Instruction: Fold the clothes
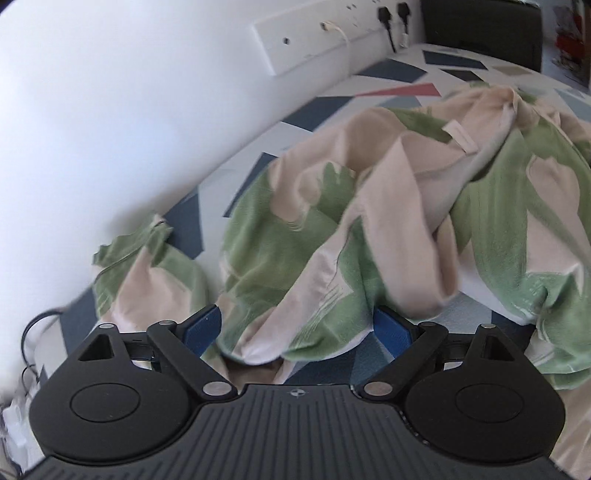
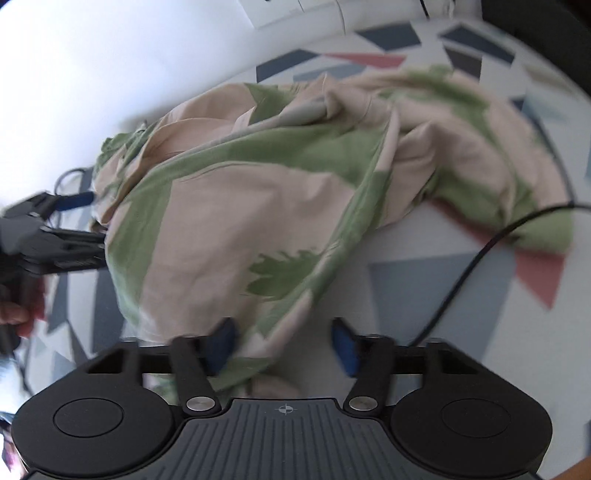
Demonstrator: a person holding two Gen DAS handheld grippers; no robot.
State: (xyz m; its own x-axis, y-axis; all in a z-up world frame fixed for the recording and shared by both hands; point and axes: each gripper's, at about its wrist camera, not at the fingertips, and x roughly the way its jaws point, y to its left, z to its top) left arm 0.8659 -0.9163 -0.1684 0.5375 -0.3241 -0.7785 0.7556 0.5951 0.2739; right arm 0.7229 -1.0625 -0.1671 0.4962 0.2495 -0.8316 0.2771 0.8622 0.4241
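A crumpled garment [image 1: 369, 221], beige with green leaf print, lies in a heap on a patterned bed sheet [image 1: 332, 96]. My left gripper [image 1: 297, 325] is open, its blue pads wide apart, with a fold of the cloth lying between them at the near edge. In the right wrist view the same garment [image 2: 258, 192] fills the middle. My right gripper [image 2: 284, 343] is open, with the cloth's near edge lying between the pads, against the left pad [image 2: 223, 341]. The left gripper [image 2: 70, 221] shows at the far left beside the cloth.
A white wall [image 1: 110, 110] with a socket strip [image 1: 314, 40] and plugs runs along the bed's far side. A black cable [image 2: 480, 258] crosses the sheet at the right. A dark chair back [image 1: 480, 26] stands at the far end. Loose cables [image 1: 33, 332] lie at the left.
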